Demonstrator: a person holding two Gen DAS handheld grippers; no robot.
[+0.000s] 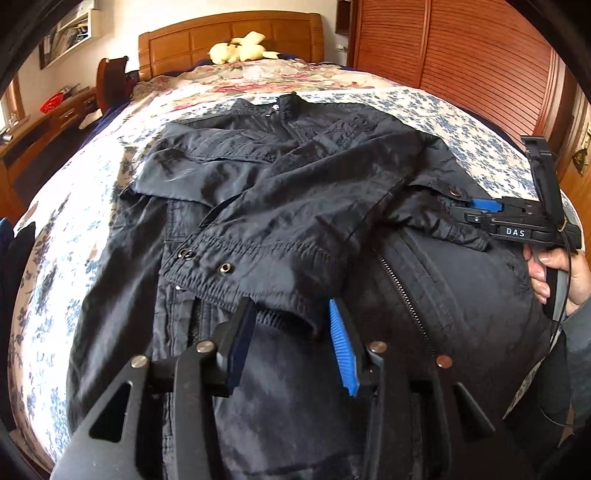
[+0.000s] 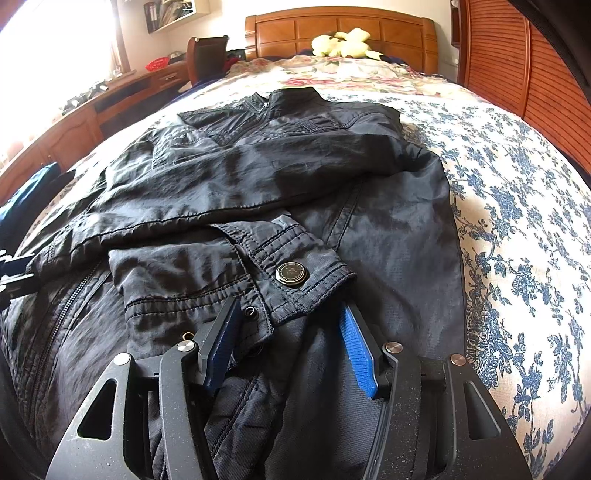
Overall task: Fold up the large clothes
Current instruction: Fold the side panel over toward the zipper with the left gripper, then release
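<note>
A black jacket (image 1: 295, 192) lies front-up on the bed, collar toward the headboard, both sleeves folded across its chest. My left gripper (image 1: 291, 314) is open, its jaws on either side of the left sleeve's elastic cuff (image 1: 240, 269). The jacket also fills the right wrist view (image 2: 258, 177). My right gripper (image 2: 291, 314) is open around the other sleeve's cuff with a metal snap button (image 2: 291, 273). The right gripper also shows in the left wrist view (image 1: 476, 206), held by a hand at the jacket's right edge.
The bed has a blue-flowered white cover (image 2: 517, 221) and a red-flowered quilt (image 1: 277, 74) near the wooden headboard (image 2: 340, 33), where a yellow plush toy (image 1: 240, 48) sits. A wooden desk (image 2: 92, 110) stands left; a slatted wardrobe (image 1: 480, 62) right.
</note>
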